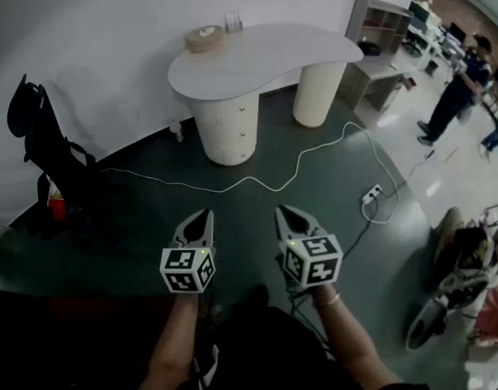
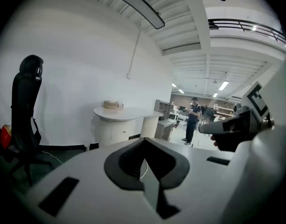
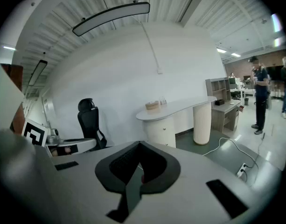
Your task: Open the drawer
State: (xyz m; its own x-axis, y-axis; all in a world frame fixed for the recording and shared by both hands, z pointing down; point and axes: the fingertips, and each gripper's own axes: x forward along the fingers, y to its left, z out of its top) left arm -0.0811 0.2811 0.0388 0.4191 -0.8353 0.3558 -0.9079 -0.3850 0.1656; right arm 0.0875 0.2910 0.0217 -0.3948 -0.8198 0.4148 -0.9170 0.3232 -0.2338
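The green floor [image 1: 151,218] stretches wide between the person and the white curved tabletop [image 1: 265,51]. Its round pedestal [image 1: 224,140] carries the drawer [image 1: 242,110] stack, every front shut and well apart from both tools, so the task looks not yet begun. The left gripper [image 1: 206,214] and right gripper [image 1: 283,211] hang side by side, aimed toward it, probably ready for an approach. Both pairs of fingers are pressed together, holding nothing.

1. No words, brand names or numbers are readable in any view.
2. The only printed marks are black-and-white square patterns on the cube [image 1: 188,270] on the left claw [image 1: 205,216] and the cube [image 1: 312,260] on the right claw [image 1: 281,210], lower middle of the head view.
3. Things on the table [image 1: 265,51], at the top, are too small to read.
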